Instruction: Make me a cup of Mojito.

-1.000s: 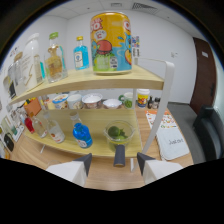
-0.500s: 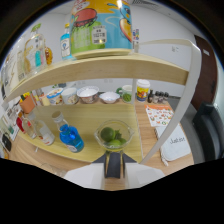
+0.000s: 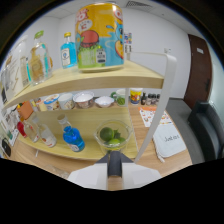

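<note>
So the hand-held gripper (image 3: 114, 176) sits right in front of the lower shelf (image 3: 90, 150), its pale fingers (image 3: 86, 176) drawn close with only a narrow dark slot between them and nothing held. Just ahead of the fingertips is a clear bowl of limes (image 3: 113, 137), green fruit inside, resting on the lower shelf's front edge, more or less in line with the slot. Beside it on the same shelf stands a blue bottle (image 3: 73, 137), and further along a few clear bottles. Behind those there's a row of small bowls (image 3: 84, 100). On the upper shelf (image 3: 90, 79) a big colourful drink can (image 3: 99, 36) is straight above, with a blue-labelled bottle (image 3: 68, 50) next to it.
</note>
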Demonstrator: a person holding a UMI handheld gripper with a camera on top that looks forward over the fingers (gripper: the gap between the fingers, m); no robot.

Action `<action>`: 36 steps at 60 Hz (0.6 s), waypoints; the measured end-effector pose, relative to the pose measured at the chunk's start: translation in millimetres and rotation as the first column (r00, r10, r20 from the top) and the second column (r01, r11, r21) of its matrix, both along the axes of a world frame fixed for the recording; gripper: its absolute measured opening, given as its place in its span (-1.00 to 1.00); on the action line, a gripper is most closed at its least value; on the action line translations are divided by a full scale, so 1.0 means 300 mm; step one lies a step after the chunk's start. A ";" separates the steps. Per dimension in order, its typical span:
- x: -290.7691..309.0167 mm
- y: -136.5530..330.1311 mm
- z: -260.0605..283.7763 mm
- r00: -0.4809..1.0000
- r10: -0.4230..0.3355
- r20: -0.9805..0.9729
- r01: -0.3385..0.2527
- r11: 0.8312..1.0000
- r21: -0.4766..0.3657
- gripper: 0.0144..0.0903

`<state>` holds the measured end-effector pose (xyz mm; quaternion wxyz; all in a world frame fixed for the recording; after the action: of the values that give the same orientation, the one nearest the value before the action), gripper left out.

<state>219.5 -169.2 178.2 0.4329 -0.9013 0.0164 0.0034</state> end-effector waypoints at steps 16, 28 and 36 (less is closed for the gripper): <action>-0.067 -0.149 0.092 1.000 -0.016 0.008 0.015 0.998 0.061 -0.96; -0.194 -0.269 0.067 0.999 0.014 0.044 -0.017 0.998 0.066 -0.96; -0.268 -0.320 0.020 0.997 0.017 0.078 -0.021 0.999 0.044 -0.96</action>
<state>139.1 -265.2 184.2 0.4533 -0.8909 -0.0091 -0.0271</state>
